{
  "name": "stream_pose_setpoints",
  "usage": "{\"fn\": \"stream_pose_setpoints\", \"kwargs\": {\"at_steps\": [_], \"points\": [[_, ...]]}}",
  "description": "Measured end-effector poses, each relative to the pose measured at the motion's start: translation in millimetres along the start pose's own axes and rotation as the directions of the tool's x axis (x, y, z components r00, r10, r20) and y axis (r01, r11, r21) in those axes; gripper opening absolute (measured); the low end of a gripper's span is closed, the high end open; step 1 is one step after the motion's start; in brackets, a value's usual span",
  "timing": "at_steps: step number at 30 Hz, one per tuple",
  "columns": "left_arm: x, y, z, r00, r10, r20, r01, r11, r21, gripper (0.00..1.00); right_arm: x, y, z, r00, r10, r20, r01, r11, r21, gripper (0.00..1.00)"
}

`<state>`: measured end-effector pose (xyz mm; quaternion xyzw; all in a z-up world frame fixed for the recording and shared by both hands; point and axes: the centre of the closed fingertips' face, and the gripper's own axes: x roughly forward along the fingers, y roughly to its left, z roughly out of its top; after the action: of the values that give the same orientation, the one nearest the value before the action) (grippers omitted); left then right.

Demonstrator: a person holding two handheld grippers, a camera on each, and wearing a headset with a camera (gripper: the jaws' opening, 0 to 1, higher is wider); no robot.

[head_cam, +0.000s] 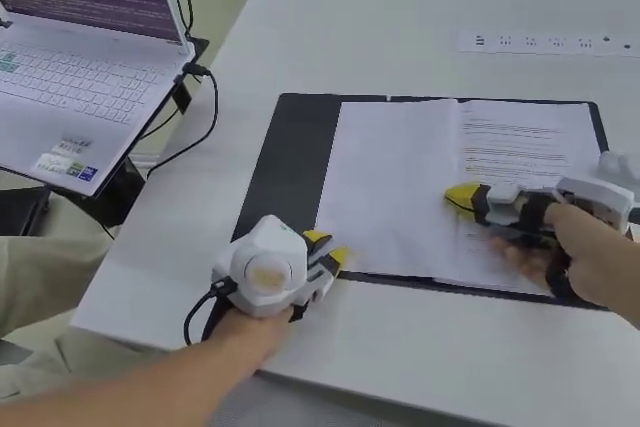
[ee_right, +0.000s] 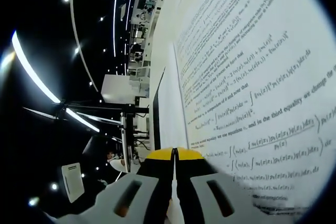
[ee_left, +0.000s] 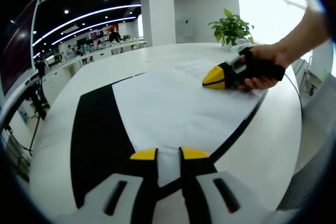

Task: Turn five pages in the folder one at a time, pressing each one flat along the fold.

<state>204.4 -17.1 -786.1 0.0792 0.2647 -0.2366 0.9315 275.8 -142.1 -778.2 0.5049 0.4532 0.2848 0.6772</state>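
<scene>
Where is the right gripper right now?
Head view, right side: the right gripper lies on the printed page of the folder, by its fold, jaws shut.

Left gripper (head_cam: 328, 247) pointing forward-right, jaws standing slightly apart, right gripper (head_cam: 462, 194) pointing leftward, jaws meeting tip to tip

We see a black folder (head_cam: 290, 167), its white pages (head_cam: 400, 177) lined with black print; left gripper (head_cam: 328, 248) and right gripper (head_cam: 459, 195) white with yellow tips; table (head_cam: 400, 7) white

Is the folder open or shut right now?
Open: the folder lies flat on the table, its black cover bare on one side and white pages spread across the rest.
</scene>
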Motion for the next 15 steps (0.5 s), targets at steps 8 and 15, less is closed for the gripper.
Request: {"fn": "stream_pose_setpoints", "kwargs": {"at_steps": [8, 15], "points": [[-0.2, -0.5, 0.4, 1.0, 0.006, -0.001, -0.006, 1.0, -0.002, 0.14, -9.0, -1.1, -23.1, 0.9994, -0.009, -0.032, 0.009, 1.0, -0.009, 0.0], [0.7, -1.5, 0.5, 1.0, 0.005, -0.001, -0.005, 1.0, -0.002, 0.14, -16.9, -5.2, -36.7, 0.9983, -0.016, -0.055, 0.015, 1.0, -0.017, 0.0]]}}
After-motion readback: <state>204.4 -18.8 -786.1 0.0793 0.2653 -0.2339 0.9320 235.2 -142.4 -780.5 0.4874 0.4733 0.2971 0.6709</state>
